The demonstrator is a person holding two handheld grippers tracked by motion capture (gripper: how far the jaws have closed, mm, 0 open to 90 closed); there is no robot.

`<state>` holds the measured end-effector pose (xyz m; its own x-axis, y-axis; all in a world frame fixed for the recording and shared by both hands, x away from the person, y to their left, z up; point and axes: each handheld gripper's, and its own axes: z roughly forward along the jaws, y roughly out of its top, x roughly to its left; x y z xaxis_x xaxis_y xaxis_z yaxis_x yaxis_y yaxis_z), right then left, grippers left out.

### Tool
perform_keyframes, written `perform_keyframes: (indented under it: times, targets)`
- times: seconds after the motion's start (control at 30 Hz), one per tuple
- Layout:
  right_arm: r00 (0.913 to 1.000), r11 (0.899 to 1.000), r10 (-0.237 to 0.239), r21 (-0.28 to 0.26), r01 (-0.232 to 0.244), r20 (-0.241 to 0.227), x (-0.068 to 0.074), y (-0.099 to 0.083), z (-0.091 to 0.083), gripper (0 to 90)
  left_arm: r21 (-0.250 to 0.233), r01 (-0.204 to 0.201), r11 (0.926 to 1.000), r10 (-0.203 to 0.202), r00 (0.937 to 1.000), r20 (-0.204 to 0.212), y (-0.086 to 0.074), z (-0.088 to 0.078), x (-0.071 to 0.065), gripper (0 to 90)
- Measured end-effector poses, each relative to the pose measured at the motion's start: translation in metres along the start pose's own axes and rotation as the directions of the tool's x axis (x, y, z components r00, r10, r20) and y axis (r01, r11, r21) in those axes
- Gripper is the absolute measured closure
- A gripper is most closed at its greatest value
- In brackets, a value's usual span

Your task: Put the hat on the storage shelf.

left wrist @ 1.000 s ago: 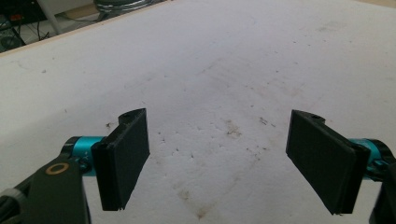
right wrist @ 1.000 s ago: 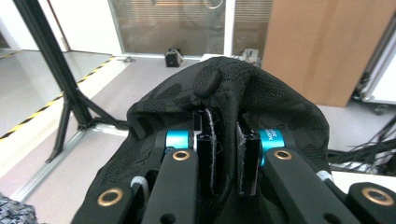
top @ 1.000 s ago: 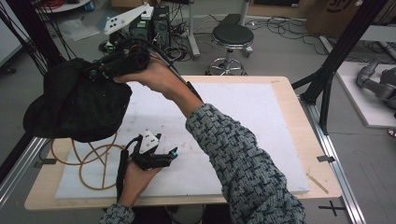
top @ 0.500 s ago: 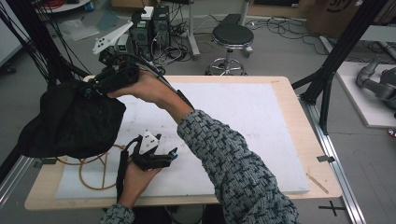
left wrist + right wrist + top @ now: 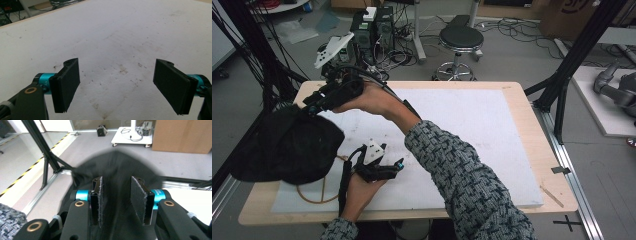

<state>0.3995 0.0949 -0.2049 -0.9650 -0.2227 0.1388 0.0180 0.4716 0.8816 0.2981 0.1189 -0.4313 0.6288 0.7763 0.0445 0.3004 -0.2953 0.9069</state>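
Note:
A black cloth lies slumped over the left edge of the table, partly hanging past it. My right gripper reaches across to the cloth's top edge. In the right gripper view its jaws stand apart, having just been opening. The blurred cloth runs between and beyond them, with the pads off it. My left gripper rests low over the white mat near the front. Its jaws are wide open with nothing but bare mat between them.
A brown cord loop lies on the mat, partly under the cloth. The wooden table edge frames the mat. A black stool and computer towers stand behind the table. A black frame post rises at the right.
My right gripper has sunk and shifted left with the cloth, which now sags lower and flatter at the table's left edge. Its jaws have parted. The left gripper has stayed put.

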Motion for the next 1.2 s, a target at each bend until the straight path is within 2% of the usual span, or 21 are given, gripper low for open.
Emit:
perform_keyframes:
  times: [0.17, 0.33, 0.37, 0.47, 0.5, 0.67, 0.77, 0.8, 0.87, 0.9, 0.93, 0.97, 1.03, 1.13, 1.17, 1.2]
  targets:
    - [0.9997, 1.0, 0.014, -0.011, -0.013, 0.022, -0.002, -0.002, -0.009, 60.9, 0.002, -0.004, 1.0, 0.004, 1.0, 0.005, 0.001, 0.003, -0.002, 21.6]
    - [0.9981, 1.0, 0.017, -0.009, -0.016, 0.06, -0.003, -0.006, -0.017, 59.0, -0.001, -0.001, 1.0, 0.001, 1.0, 0.006, 0.002, 0.004, -0.003, 21.6]
    - [0.9962, 1.0, 0.024, -0.002, -0.024, 0.084, -0.004, -0.01, -0.023, 57.5, -0.003, 0.001, 1.0, -0.001, 1.0, 0.004, 0.002, 0.004, -0.003, 21.6]
    - [0.9945, 0.999, 0.032, -0.01, -0.031, 0.099, -0.005, -0.013, -0.029, 57.4, -0.006, 0.001, 1.0, -0.001, 1.0, 0.0, 0.003, 0.004, -0.002, 21.6]
    - [0.9915, 0.999, 0.037, -0.023, -0.034, 0.125, -0.005, -0.017, -0.037, 55.9, -0.006, 0.001, 1.0, -0.001, 1.0, 0.001, 0.003, 0.004, -0.002, 21.6]
    - [0.9852, 0.999, 0.046, -0.032, -0.041, 0.165, -0.006, -0.024, -0.052, 55.2, -0.008, 0.002, 1.0, -0.002, 1.0, -0.003, 0.005, 0.004, -0.002, 21.6]
    - [0.9724, 0.996, 0.08, -0.056, -0.07, 0.219, -0.009, -0.035, -0.073, 53.2, -0.008, -0.002, 1.0, 0.002, 1.0, -0.006, 0.007, 0.003, -0.002, 21.6]
    - [0.9724, 0.996, 0.08, -0.056, -0.07, 0.219, -0.009, -0.035, -0.073, 53.2, -0.008, -0.002, 1.0, 0.002, 1.0, -0.006, 0.007, 0.003, -0.002, 21.6]
    - [0.9593, 0.993, 0.106, -0.078, -0.088, 0.262, -0.011, -0.045, -0.091, 52.1, -0.012, -0.001, 0.9999, 0.001, 1.0, -0.007, 0.008, 0.003, -0.002, 21.6]
    - [0.9593, 0.993, 0.106, -0.078, -0.088, 0.262, -0.011, -0.045, -0.091, 52.1, -0.012, 0.001, 0.9999, -0.001, 1.0, -0.009, 0.008, 0.003, -0.002, 21.6]
    - [0.9534, 0.992, 0.116, -0.088, -0.095, 0.279, -0.011, -0.049, -0.098, 50.8, -0.012, 0.003, 0.9999, -0.003, 1.0, -0.009, 0.008, 0.003, -0.002, 21.6]
    - [0.9371, 0.987, 0.146, -0.113, -0.116, 0.317, -0.012, -0.057, -0.112, 48.1, -0.011, 0.001, 0.9999, -0.002, 0.9999, -0.011, 0.009, 0.003, -0.002, 21.6]
    - [0.9232, 0.984, 0.16, -0.134, -0.12, 0.349, -0.013, -0.062, -0.123, 46.5, -0.015, 0.003, 0.9999, -0.003, 0.9999, -0.013, 0.009, 0.004, -0.001, 21.6]
    - [0.8955, 0.979, 0.188, -0.154, -0.137, 0.403, -0.013, -0.071, -0.141, 42.1, -0.017, 0.006, 0.9998, -0.006, 0.9999, -0.012, 0.009, 0.004, 0.0, 21.6]
    - [0.8955, 0.979, 0.188, -0.154, -0.137, 0.403, -0.013, -0.071, -0.141, 42.1, -0.017, 0.006, 0.9998, -0.006, 0.9999, -0.012, 0.009, 0.004, 0.0, 21.6]
    - [0.8769, 0.976, 0.203, -0.158, -0.148, 0.436, -0.012, -0.079, -0.155, 39.4, -0.017, 0.004, 0.9998, -0.004, 0.9999, -0.014, 0.009, 0.004, 0.0, 21.6]
